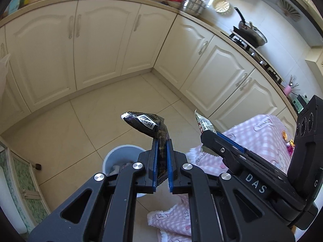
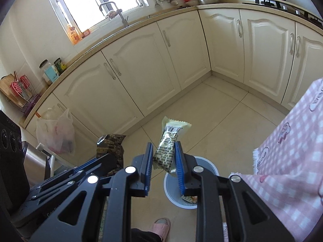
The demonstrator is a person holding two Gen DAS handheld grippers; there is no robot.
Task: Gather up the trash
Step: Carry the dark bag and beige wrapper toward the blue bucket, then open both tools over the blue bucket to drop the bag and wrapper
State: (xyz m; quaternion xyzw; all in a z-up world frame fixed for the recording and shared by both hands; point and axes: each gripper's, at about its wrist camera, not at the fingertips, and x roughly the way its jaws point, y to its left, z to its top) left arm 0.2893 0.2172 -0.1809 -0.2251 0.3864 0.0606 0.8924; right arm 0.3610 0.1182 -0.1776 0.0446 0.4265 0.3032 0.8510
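- While left wrist view shows stove pan (image 1: 251, 33), only right wrist view shows window (image 2: 97, 2), slipper (image 2: 161, 224).
- Left gripper (image 1: 162, 141) clamps black wrapper (image 1: 148, 124); right gripper (image 2: 163, 148) pinches cream wrapper (image 2: 168, 145).
- Both angle down over bin (image 2: 210, 167).

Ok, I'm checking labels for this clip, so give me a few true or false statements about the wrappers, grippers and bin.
1. The left gripper pinches a dark wrapper. True.
2. The right gripper is empty. False: it holds a pale wrapper.
3. The bin stands on the floor below the grippers. True.
4. The bin has nothing inside. False: some trash already lies in it.
5. The pink checked cloth is green. False: pink and white.
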